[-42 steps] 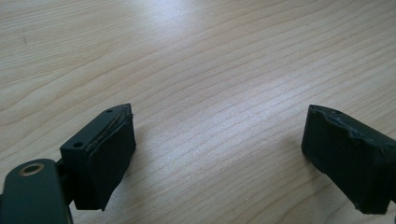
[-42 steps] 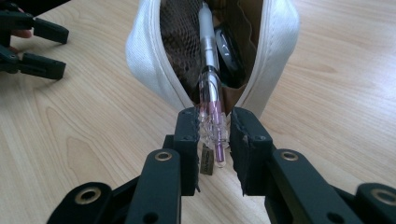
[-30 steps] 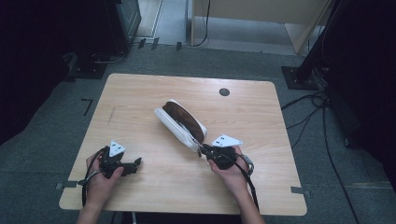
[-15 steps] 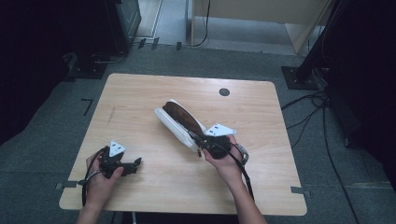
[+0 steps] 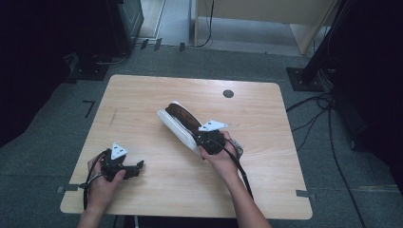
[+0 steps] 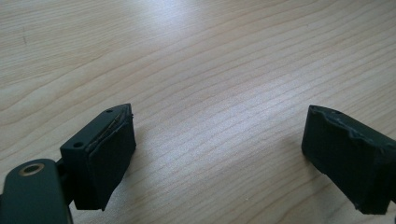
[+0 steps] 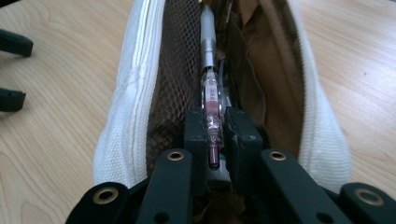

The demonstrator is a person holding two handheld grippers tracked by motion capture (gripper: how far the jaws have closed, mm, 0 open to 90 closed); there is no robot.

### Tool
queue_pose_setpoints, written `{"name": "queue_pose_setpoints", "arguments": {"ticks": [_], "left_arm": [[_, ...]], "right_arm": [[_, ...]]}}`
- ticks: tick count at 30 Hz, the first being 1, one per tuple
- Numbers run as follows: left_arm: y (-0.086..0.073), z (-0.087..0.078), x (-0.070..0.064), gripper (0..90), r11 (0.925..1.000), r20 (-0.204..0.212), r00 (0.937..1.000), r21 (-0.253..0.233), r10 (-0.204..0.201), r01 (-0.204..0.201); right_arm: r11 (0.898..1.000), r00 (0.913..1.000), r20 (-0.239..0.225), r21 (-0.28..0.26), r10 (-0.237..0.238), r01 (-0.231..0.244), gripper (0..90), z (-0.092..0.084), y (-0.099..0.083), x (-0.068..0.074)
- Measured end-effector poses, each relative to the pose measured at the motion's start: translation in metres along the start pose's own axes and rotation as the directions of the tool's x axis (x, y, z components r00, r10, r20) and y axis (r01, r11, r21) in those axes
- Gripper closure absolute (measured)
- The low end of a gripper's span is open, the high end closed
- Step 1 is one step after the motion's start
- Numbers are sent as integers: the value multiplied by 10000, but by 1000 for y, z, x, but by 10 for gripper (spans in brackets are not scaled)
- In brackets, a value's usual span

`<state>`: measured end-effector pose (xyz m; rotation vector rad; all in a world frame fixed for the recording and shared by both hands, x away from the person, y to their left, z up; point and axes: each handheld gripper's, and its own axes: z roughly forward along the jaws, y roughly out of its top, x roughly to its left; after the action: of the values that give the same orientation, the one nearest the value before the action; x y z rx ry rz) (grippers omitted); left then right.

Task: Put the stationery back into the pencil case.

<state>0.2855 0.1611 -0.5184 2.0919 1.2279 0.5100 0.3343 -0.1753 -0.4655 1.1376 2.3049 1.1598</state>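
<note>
An open white pencil case (image 5: 177, 119) with a brown lining lies slantwise at the middle of the wooden table (image 5: 142, 95). My right gripper (image 5: 198, 137) is at its near end, shut on a clear-barrelled pen. In the right gripper view the pen (image 7: 210, 88) runs from the right gripper (image 7: 215, 128) lengthwise into the pencil case (image 7: 135, 93), beside a brown mesh pocket. My left gripper (image 5: 140, 165) rests near the table's front left, open. In its own view the left gripper (image 6: 217, 140) has only bare wood between its jaws. The left gripper (image 7: 11, 72) also peeks in at the far left of the right gripper view.
A dark round cable hole (image 5: 228, 93) sits near the table's far edge. Grey carpet surrounds the table, with cables (image 5: 328, 114) on the floor at the right and dark equipment (image 5: 119, 23) behind.
My right gripper has moved up and to the left with the pen, from beside the case's near end into its opening. The left gripper has stayed put.
</note>
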Motion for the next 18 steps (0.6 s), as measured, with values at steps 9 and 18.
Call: {"name": "queue_pose_setpoints", "arguments": {"ticks": [9, 18], "left_arm": [[0, 0, 0, 100, 10000, 0, 10000, 1, -6, 6], [0, 0, 0, 100, 10000, -3, 10000, -15, -45, 45]], "right_arm": [[9985, 9999, -73, -520, 152, -156, 760, -11, 0, -2], [9899, 9996, 99, -1391, 280, -263, 826, -32, 6, -6]]}}
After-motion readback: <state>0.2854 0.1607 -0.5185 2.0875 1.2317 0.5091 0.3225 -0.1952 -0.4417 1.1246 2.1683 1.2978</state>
